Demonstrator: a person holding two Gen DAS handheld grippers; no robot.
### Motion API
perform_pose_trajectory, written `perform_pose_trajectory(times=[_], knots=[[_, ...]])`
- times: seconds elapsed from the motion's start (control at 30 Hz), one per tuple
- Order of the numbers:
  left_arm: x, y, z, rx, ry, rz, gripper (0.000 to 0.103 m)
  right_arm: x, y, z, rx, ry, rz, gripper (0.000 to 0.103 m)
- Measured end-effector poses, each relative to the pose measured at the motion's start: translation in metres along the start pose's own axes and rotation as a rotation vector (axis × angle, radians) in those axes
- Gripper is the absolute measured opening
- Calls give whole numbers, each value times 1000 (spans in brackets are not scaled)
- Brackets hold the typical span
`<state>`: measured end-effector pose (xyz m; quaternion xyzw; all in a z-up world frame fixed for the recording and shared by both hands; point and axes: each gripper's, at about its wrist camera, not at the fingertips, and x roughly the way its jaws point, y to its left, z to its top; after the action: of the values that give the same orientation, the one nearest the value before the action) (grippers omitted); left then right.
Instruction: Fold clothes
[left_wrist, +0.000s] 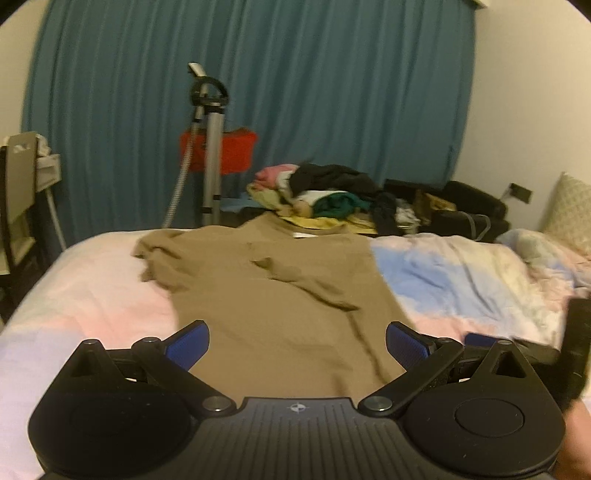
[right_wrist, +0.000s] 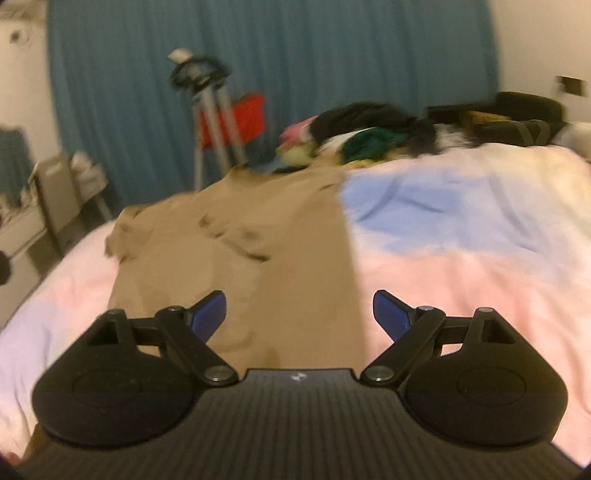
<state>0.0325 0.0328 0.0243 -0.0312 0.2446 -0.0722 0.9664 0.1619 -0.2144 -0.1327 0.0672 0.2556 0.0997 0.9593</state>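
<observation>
Tan shirt (left_wrist: 280, 295) lies spread on the bed (left_wrist: 92, 295), soft knit, wrinkled across the middle, left sleeve bunched near the bed's left edge. Its right edge runs straight (looks folded over, though the right wrist view is blurred). Collar end points at the clothes pile (left_wrist: 325, 195) by the far edge.

Left gripper (left_wrist: 297, 345) hangs over the shirt's near hem, jaws spread wide, nothing between the blue ribbed pads (left_wrist: 186, 349). Right gripper (right_wrist: 299, 314) is likewise wide apart and empty, straddling the shirt's right edge: left pad over fabric, right pad over bare sheet.

Sheet is pastel pink and blue, lightly creased. Plenty of free bed right of the shirt, a narrower strip left. Tripod (left_wrist: 210, 147) stands past the far edge, before a teal curtain (left_wrist: 332, 92).
</observation>
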Motion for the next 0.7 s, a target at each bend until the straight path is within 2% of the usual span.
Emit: perform_pose_trajectory(times=[0.17, 0.23, 0.37, 0.47, 0.53, 0.6, 0.67, 0.7], knots=[[3, 45, 1, -119, -86, 48, 103, 102, 66, 20, -92, 96, 139, 87], [19, 72, 2, -203, -71, 152, 103, 145, 97, 29, -100, 122, 183, 87], [36, 130, -4, -470, -90, 291, 103, 214, 166, 44, -148, 117, 279, 87], [49, 160, -9, -610, -77, 401, 103, 257, 221, 45, -275, 126, 346, 87], [57, 175, -12, -666, -74, 451, 102, 278, 252, 41, -394, 128, 342, 87], [63, 184, -16, -691, -76, 483, 102, 289, 277, 35, -513, 82, 292, 87], [70, 188, -18, -698, -71, 507, 102, 294, 287, 36, -554, 26, 237, 87], [74, 189, -17, -697, -66, 510, 102, 296, 291, 37, -569, -1, 209, 76]])
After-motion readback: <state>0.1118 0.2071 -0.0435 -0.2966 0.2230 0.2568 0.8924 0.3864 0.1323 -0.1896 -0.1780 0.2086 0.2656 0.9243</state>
